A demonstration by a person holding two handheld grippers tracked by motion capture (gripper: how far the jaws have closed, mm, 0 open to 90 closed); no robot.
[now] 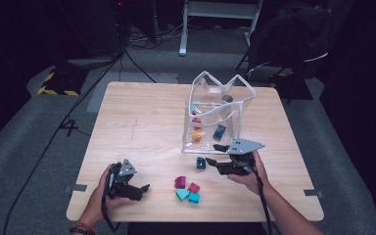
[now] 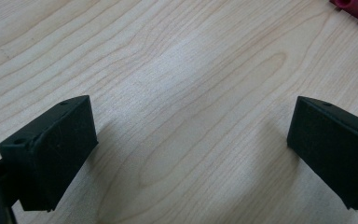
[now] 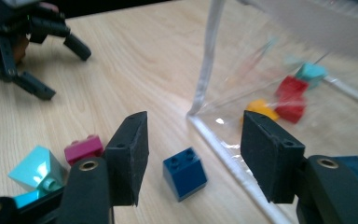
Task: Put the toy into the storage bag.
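Your right gripper (image 1: 215,156) sits low over the wooden table (image 1: 142,122), just in front of the clear plastic bag (image 1: 218,110), with its 2 jaws spread apart and nothing pinched between them. In the right gripper view, the dark blue brick (image 3: 185,171) lies on the table in the gap ahead of those jaws, untouched by either pad, its 2 studs facing up and its far side just beside the bag's bottom edge. From the high view the same dark blue brick (image 1: 200,163) rests just left of your right gripper's tips and close to the bag's near corner. Inside the bag you can make out several bricks, among them an orange brick (image 3: 261,108), a red brick (image 3: 292,93) and a pale teal brick (image 3: 311,72), blurred through the plastic. Your left gripper (image 1: 144,190) rests on the table near the front edge, well apart from the bag, and in the left gripper view its 2 jaws stand wide apart over bare wood, gripping nothing. Between your 2 hands lies a small cluster of loose bricks: a magenta brick (image 1: 180,182), a crimson brick (image 1: 194,187) and 2 turquoise bricks (image 1: 188,196), touching or nearly touching one another.
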